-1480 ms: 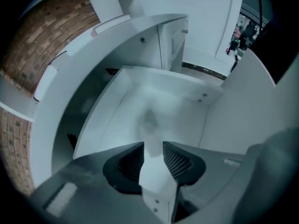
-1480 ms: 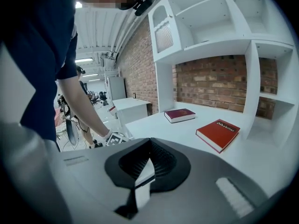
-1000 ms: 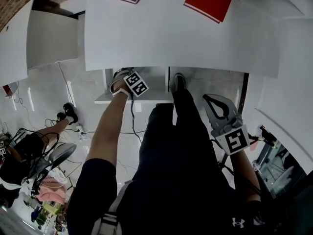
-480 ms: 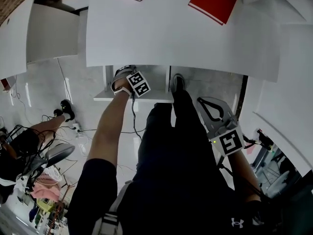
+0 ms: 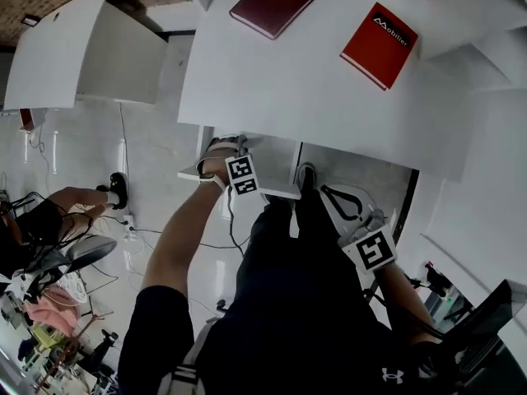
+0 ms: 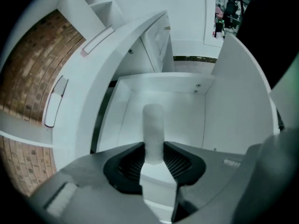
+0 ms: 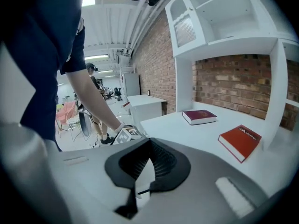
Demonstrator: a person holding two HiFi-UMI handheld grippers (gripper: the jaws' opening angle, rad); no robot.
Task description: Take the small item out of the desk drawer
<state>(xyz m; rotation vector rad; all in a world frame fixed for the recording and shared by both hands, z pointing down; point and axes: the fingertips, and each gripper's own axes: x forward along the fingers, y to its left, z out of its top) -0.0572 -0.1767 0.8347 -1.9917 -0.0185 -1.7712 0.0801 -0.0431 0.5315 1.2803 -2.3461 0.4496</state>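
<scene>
Under the white desk (image 5: 329, 97) a white drawer (image 5: 280, 192) stands pulled out. My left gripper (image 5: 222, 151) reaches into it, its jaws hidden in the head view by the desk edge. In the left gripper view, a small white cylinder-shaped item (image 6: 153, 125) stands upright between the black pads, and my left gripper (image 6: 154, 155) is shut on it above the bare drawer floor (image 6: 187, 120). My right gripper (image 5: 333, 197) hangs in front of the desk, right of the drawer. Its jaws (image 7: 148, 146) are shut with nothing in them.
A dark red book (image 5: 273, 3) and a red book (image 5: 379, 34) lie on the desk top. A white cabinet (image 5: 74, 52) stands to the left. On the floor at the left are an office chair (image 5: 82, 257), cables and a seated person's leg (image 5: 82, 200).
The head view has tilted, so more of the desk top shows. My right gripper has come up and left toward the drawer. My left gripper stays at the drawer.
</scene>
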